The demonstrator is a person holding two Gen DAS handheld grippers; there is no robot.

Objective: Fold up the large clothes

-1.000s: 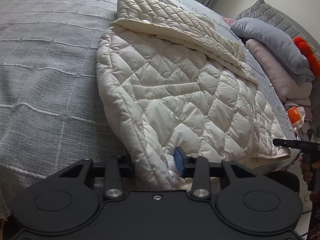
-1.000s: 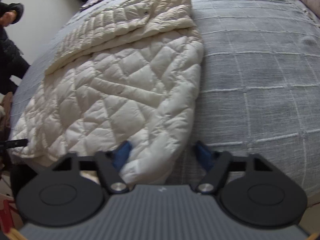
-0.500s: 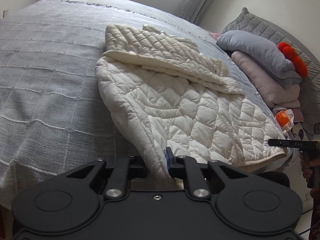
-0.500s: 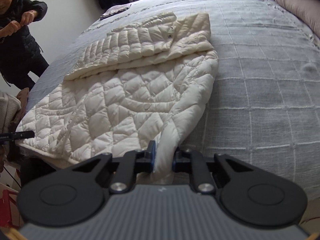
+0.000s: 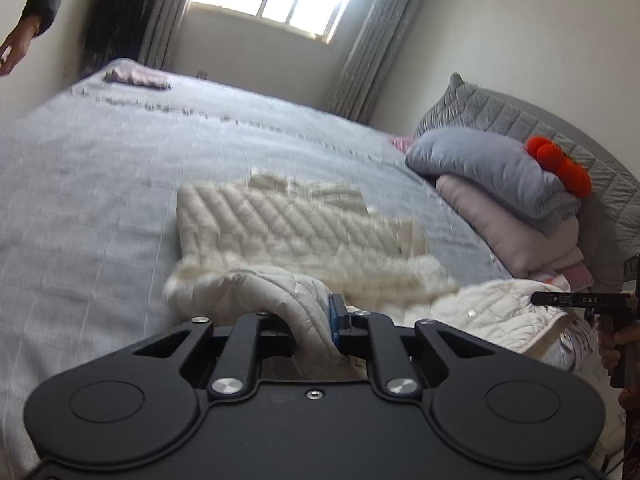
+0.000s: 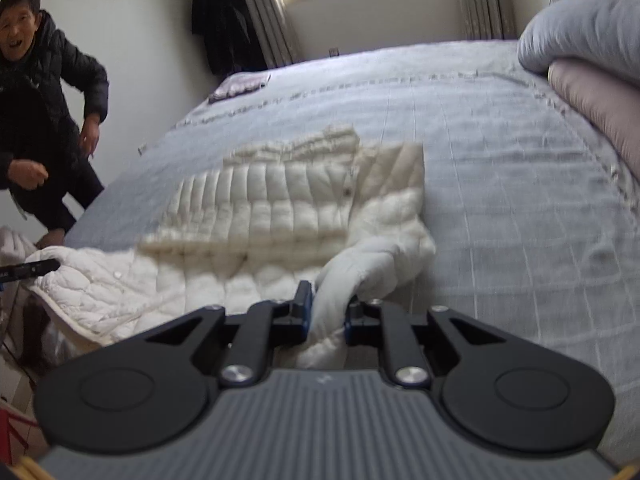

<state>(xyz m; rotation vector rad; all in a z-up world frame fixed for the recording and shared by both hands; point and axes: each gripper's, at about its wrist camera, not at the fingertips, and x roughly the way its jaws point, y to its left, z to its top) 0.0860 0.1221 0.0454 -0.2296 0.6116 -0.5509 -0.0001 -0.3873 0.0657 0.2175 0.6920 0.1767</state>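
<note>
A cream quilted down jacket [image 5: 296, 232] lies on the grey bed, its far part folded flat. My left gripper [image 5: 314, 324] is shut on one near corner of its hem, which hangs lifted off the bedspread. In the right wrist view the same jacket [image 6: 280, 208] spreads ahead, and my right gripper [image 6: 326, 312] is shut on the other near corner, bunched between the pads. The near edge of the jacket sags between the two grips. The right gripper's tip [image 5: 560, 300] shows at the right edge of the left wrist view.
The grey checked bedspread [image 5: 100, 184] stretches far and left. Stacked grey and pink pillows [image 5: 500, 184] with an orange plush toy [image 5: 560, 164] sit by the headboard. A person in a dark jacket [image 6: 36, 112] stands at the bed's left side. A folded cloth [image 6: 240, 86] lies at the far end.
Both grippers closed on the jacket's near corners, then rose, lifting the near hem off the bed. Both views tilted up, bringing the window and walls into sight.
</note>
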